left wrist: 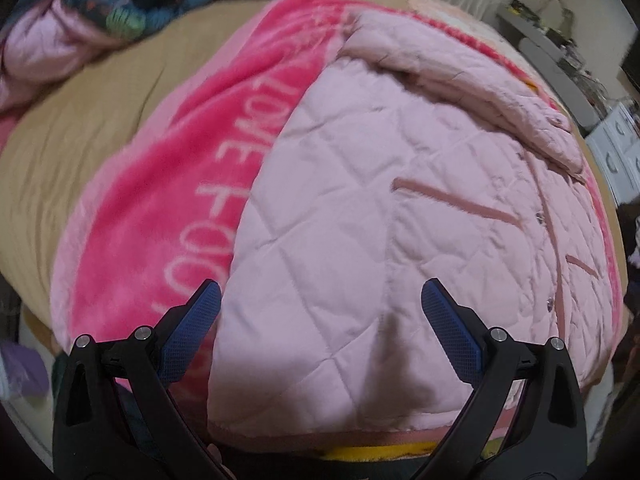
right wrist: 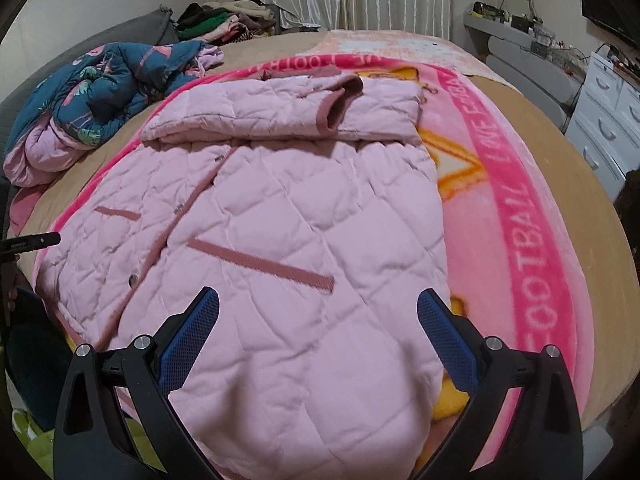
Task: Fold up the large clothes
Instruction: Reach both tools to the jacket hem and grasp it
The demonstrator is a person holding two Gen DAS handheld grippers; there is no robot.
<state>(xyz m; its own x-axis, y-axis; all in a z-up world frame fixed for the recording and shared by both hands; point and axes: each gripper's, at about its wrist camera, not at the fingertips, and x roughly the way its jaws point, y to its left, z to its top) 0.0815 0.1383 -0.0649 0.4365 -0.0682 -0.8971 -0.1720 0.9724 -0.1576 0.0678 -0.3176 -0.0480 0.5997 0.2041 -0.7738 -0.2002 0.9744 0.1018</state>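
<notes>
Pink quilted jacket (right wrist: 280, 216) lies flat, front side up, on a pink lettered blanket (right wrist: 528, 216) spread over the bed (right wrist: 592, 184). Sleeves already folded across the far end, one cuff (right wrist: 340, 104) showing on top there. Long axis runs straight away from both claws: hem nearest, collar end farthest.

Right claw (right wrist: 318, 340) apart, nothing between its blue pads, poised over the near hem on the jacket's right half; pocket strip (right wrist: 260, 260) just ahead of it. Left claw (left wrist: 320, 328) also apart and empty, over the near hem at the left half, side edge of the jacket just beside its left finger. The hem band (left wrist: 320, 432) sits directly under it.

Judgement: both claws equally near the hem, one per corner region, so the next fold likely takes the hem and carries it away toward the collar. Contact with fabric cannot be told in either view.

Beyond the jacket: crumpled blue patterned quilt (right wrist: 108, 84) far left of the right claw.
</notes>
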